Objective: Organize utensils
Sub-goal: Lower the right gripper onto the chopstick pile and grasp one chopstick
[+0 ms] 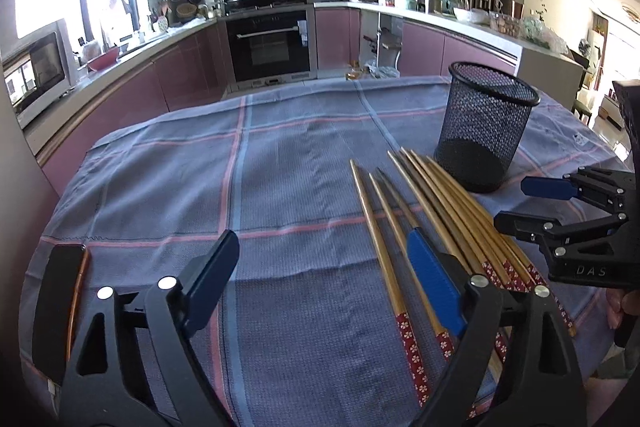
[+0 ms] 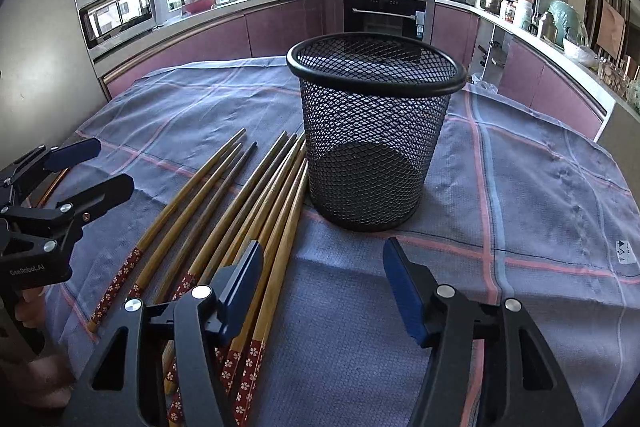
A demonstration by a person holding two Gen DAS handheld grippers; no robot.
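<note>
Several wooden chopsticks (image 1: pixel 420 211) with red flowered ends lie side by side on the blue checked cloth, tips toward a black mesh cup (image 1: pixel 486 127). The cup stands upright and empty. In the right wrist view the chopsticks (image 2: pixel 240 203) lie left of the cup (image 2: pixel 372 131). My left gripper (image 1: pixel 324 275) is open and empty, its right finger above the left chopsticks. My right gripper (image 2: pixel 324 287) is open and empty, just short of the cup, its left finger over the chopsticks' red ends. Each gripper shows in the other's view: the right (image 1: pixel 516 203), the left (image 2: pixel 100 167).
A dark phone (image 1: pixel 60 303) lies on the cloth (image 1: pixel 280 167) at the near left. The table's far edge faces purple kitchen cabinets, an oven (image 1: pixel 268 39) and cluttered counters.
</note>
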